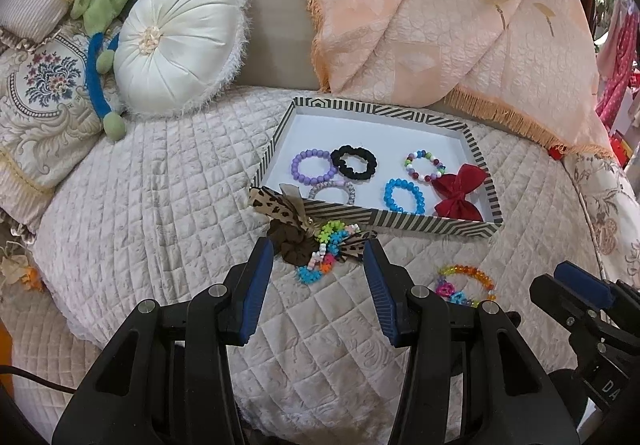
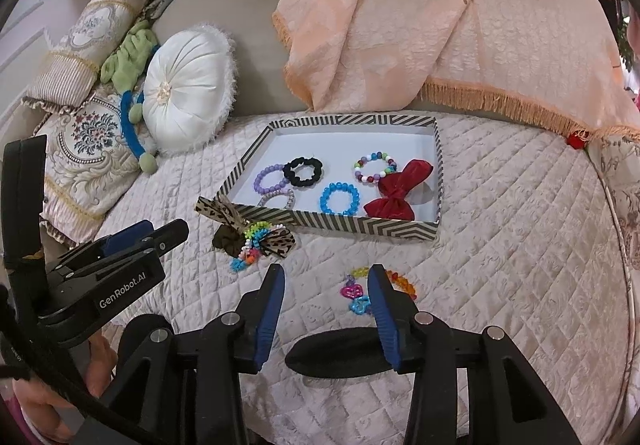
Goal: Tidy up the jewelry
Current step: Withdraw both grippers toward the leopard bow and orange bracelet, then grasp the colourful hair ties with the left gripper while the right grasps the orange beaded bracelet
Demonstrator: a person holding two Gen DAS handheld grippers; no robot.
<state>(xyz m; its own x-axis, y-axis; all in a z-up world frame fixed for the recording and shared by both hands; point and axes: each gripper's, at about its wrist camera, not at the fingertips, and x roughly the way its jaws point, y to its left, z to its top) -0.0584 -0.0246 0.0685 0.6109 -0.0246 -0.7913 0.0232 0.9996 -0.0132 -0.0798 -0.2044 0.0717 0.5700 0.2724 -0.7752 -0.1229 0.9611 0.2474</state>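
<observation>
we had the left gripper (image 1: 318,251) gaping, empty | right gripper (image 2: 326,277) open too, nothing held | leopard bow pile (image 1: 308,241) sat just outside the striped tray (image 1: 400,223) — rainbow bracelet (image 2: 400,283) nearby — queued for sorting

Bright, even, soft light over my views, faint shadows, sharp centre, heavy fisheye bending and black vignette at edges

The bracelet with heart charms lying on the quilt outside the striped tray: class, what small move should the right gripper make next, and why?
Probably lower the right gripper onto the heart-charm bracelet. Its jaws stand open and empty just above it, one finger partly covering it, while the striped tray already holds five bands and a red bow.
</observation>
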